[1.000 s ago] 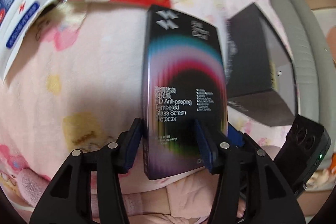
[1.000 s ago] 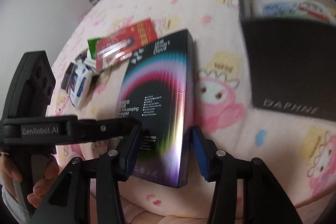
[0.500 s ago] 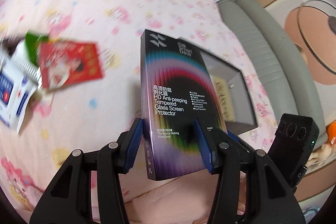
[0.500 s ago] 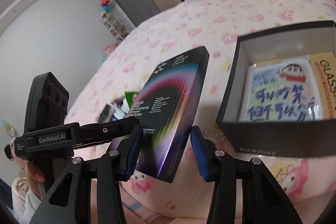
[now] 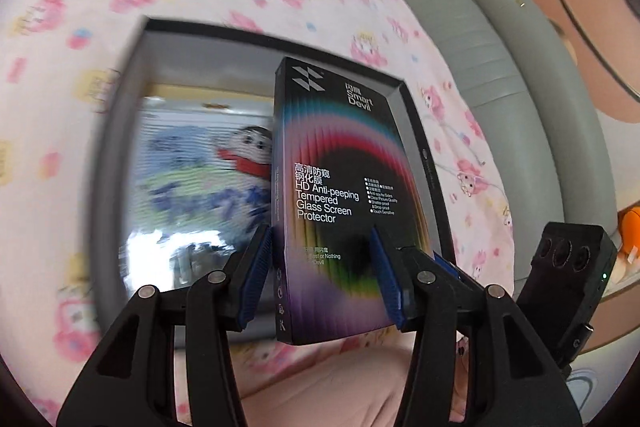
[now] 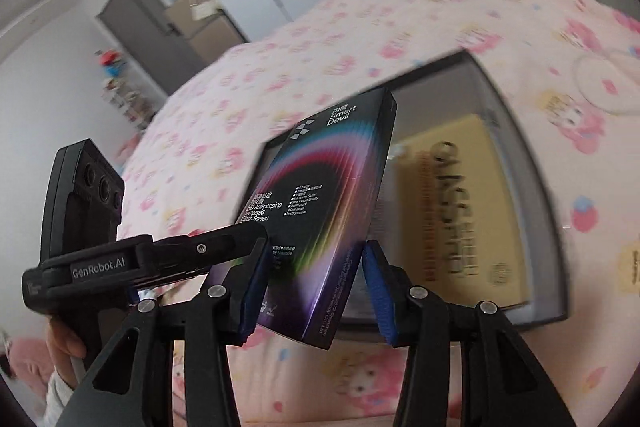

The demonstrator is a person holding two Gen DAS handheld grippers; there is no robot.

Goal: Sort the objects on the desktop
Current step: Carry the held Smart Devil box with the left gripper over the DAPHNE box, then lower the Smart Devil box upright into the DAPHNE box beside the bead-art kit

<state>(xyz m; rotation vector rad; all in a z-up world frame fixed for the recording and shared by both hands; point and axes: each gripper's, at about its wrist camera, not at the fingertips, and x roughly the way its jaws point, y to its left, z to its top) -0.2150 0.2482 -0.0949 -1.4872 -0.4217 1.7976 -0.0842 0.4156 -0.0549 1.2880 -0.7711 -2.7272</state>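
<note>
Your left gripper [image 5: 322,269] clamped the screen protector box [image 5: 344,195] by its near end, above the open black tray [image 5: 120,131] whose cartoon packet [image 5: 208,179] at nine o'clock was too blurred to read. Your right gripper [image 6: 314,285] pinched the same box, its lower corner hidden behind the left pad, with a smeared yellow packet [image 6: 460,211] at three o'clock.

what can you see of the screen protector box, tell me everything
The screen protector box is a flat, slim black carton with a rainbow arc and white print reading HD Anti-peeping Tempered Glass Screen Protector. It looks like glossy card and undamaged. It is held in the air, tilted, above the open black storage box. The left gripper and right gripper each clamp its near end by the edges.
</note>
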